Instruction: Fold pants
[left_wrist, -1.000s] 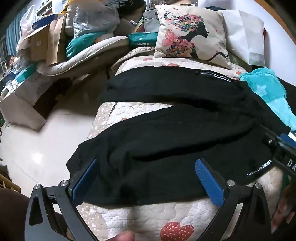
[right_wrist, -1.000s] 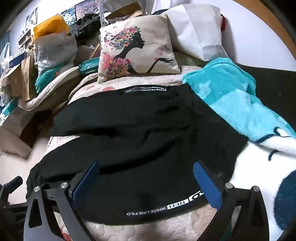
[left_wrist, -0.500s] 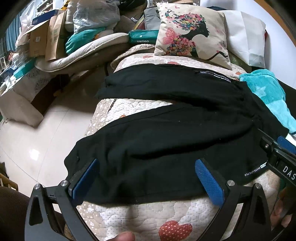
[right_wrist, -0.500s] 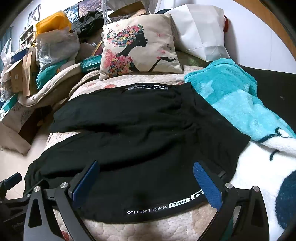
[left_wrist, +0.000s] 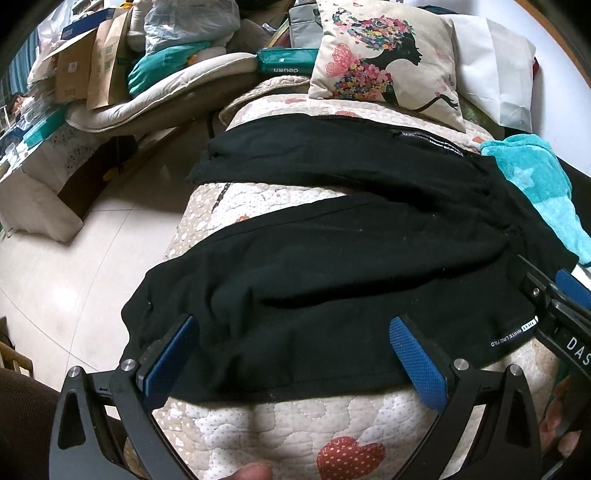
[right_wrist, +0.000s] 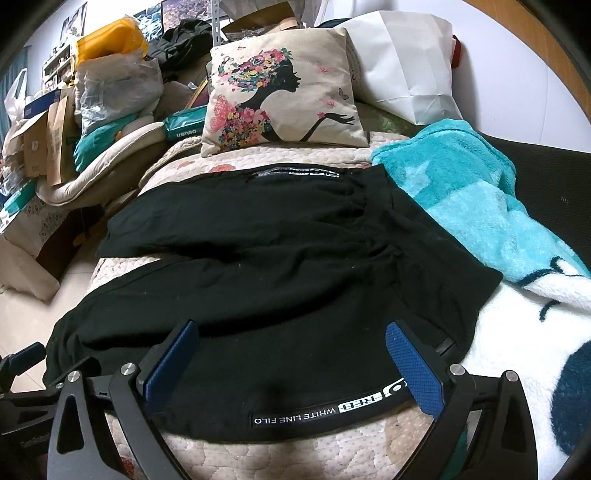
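1. Pants (left_wrist: 332, 266) lay spread black across the quilted bed cover (left_wrist: 280, 424), filling the middle of both wrist views, their two legs splayed apart toward the left of the frame and the waist bunched at the right against a teal blanket (right_wrist: 472, 206).

2. Long axis ran left to right across each frame, so both grippers faced the garment side-on, looking across its width toward the printed cushion (right_wrist: 280, 92) at upper centre.

3. The near leg's lower edge sat at the bottom of the left wrist view, directly between the blue pads of the left gripper (left_wrist: 295, 358); that gripper stood wide open, holding nothing, its pads over or just at the cloth edge.

4. The right gripper (right_wrist: 291, 365) was likewise spread wide and empty, straddling the white-lettered waistband (right_wrist: 325, 410) at lower centre of its own view.

5. Judged from this, the left gripper was nearer the leg end and the right nearer the waist, each placed to pinch the near edge and carry it over onto the far leg.

6. Both tools pointed forward and slightly downward, low over the bed; the right one showed at the right edge of the left view.
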